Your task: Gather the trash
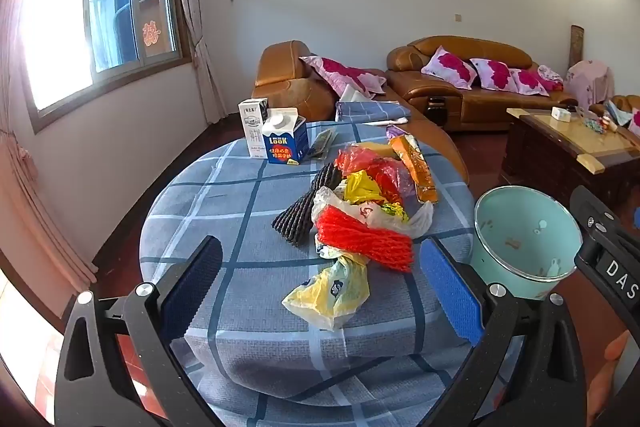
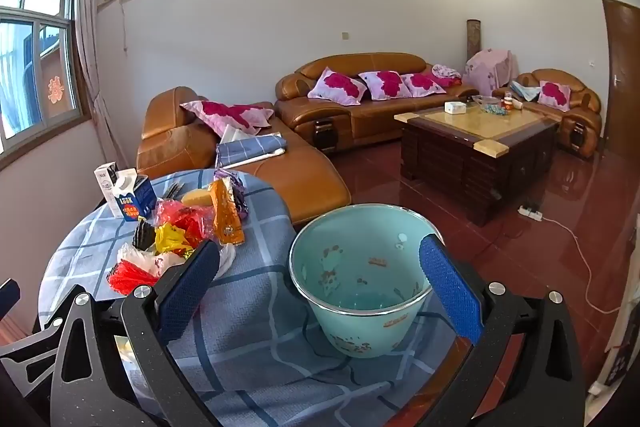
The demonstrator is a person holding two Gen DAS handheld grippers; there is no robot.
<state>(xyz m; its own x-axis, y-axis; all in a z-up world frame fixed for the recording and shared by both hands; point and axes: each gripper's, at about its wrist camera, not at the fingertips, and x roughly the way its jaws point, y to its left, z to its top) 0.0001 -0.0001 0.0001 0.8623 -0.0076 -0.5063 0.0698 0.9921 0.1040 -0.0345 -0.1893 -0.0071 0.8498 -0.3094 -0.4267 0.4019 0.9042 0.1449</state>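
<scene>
Trash (image 1: 360, 211) sits heaped across the middle of the round table (image 1: 224, 195), running from twelve o'clock down toward six in your left wrist view: an orange wrapper (image 1: 416, 167) at the far end, red and yellow bags (image 1: 372, 175) in the tangle, black foam netting (image 1: 304, 207) on the nine o'clock flank, red netting (image 1: 364, 239) below it, and a yellow-and-white plastic bag (image 1: 332, 291) nearest you. Two cartons (image 1: 276, 135) stand upright at eleven o'clock, well apart from the heap. Your left gripper (image 1: 324, 287) is spread wide with nothing between the pads, angled down and framing that nearest bag, so it looks like the natural first pick. Over at three o'clock, the pale green bin (image 2: 360, 279) stands upright on the table's edge, mouth open, seemingly empty apart from stains, close enough to the heap that drops should be short. Your right gripper (image 2: 320, 291) is likewise wide apart and empty, its blue pads straddling the bin without touching it, probably to steady it. Watch those crinkly bags; I'd guess they slip or drag neighbours along.
</scene>
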